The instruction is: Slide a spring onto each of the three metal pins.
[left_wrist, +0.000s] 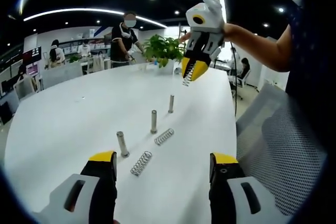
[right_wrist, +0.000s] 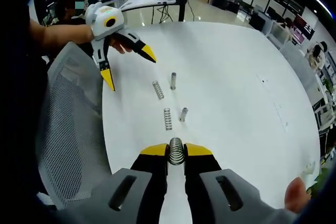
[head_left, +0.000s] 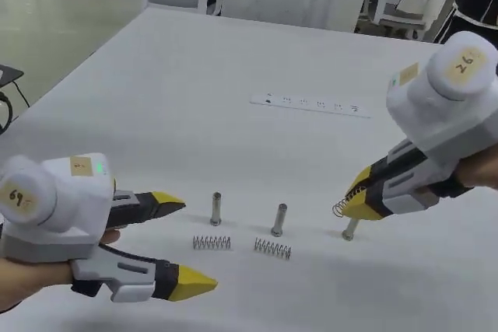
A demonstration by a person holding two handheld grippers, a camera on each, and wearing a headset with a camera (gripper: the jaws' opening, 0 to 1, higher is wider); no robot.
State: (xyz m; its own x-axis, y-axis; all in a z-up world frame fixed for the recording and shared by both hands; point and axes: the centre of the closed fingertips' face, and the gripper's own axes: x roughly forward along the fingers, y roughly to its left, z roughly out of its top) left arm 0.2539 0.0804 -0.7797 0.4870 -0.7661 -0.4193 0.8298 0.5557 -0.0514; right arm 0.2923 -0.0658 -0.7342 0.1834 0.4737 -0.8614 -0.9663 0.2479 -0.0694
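Three pins (head_left: 278,219) stand on open tabletop (head_left: 194,106); right tongs (head_left: 355,198) pinch a spring (head_left: 340,207), left tongs (head_left: 198,242) spread apart.

Left tool (head_left: 199,243) gapes wide; right tool (head_left: 352,201) apparently clamped.

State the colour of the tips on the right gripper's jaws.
Yellow, on the right gripper clamping a coiled metal spring; clearest in the right gripper view.

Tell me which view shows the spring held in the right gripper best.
The right gripper view: the held spring sits close, end-on, clamped between the yellow jaw tips. The head view shows it small beside the jaw tips; the left gripper view shows it distant, hanging below them.
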